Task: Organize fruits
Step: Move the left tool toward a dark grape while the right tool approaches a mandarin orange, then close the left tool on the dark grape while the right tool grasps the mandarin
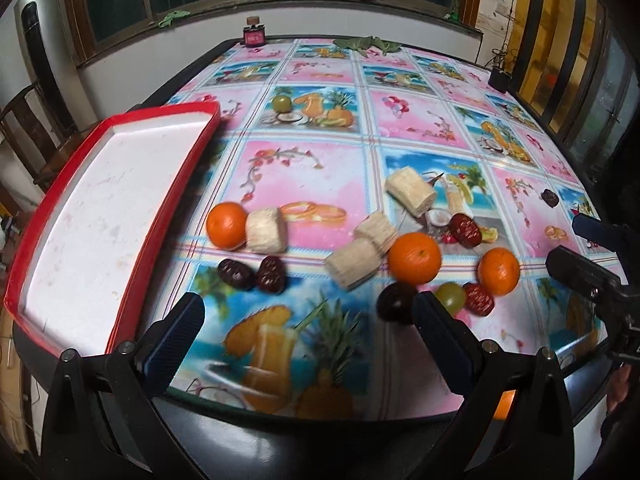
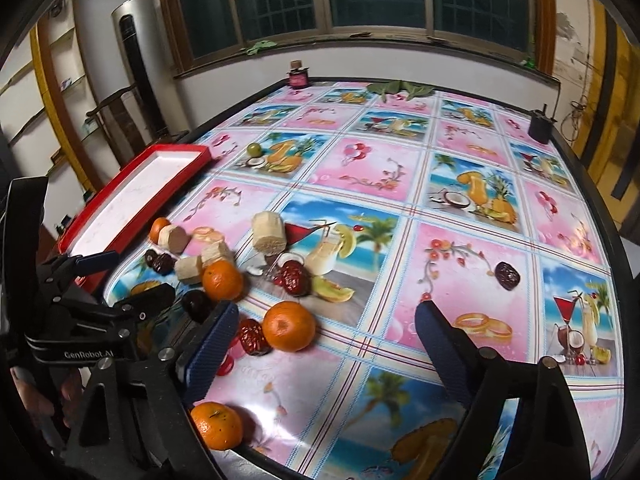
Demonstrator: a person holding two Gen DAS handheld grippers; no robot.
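Note:
Fruit lies scattered on the patterned tablecloth: oranges (image 1: 226, 225) (image 1: 414, 258) (image 1: 499, 271), pale cut pieces (image 1: 267, 229) (image 1: 410, 192), dark dates (image 1: 236, 274) (image 1: 465, 229), a dark plum (image 1: 396, 302) and a green grape (image 1: 451, 296). A red-rimmed white tray (image 1: 112, 208) with nothing in it sits at the left. My left gripper (image 1: 310, 320) hovers open over the near cloth, holding nothing. My right gripper (image 2: 326, 340) is open too. An orange (image 2: 289, 326) shows between its fingers, nearer the left one, and no pad touches it. Another orange (image 2: 216, 426) lies by the table's near edge.
A small dark-red jar (image 1: 254, 34), green leaves (image 1: 368, 44) and a black pot (image 1: 500, 78) stand along the far edge. One small green fruit (image 1: 281, 103) lies mid-table and a lone date (image 2: 507, 275) to the right. A wooden chair (image 1: 24, 128) stands left of the table.

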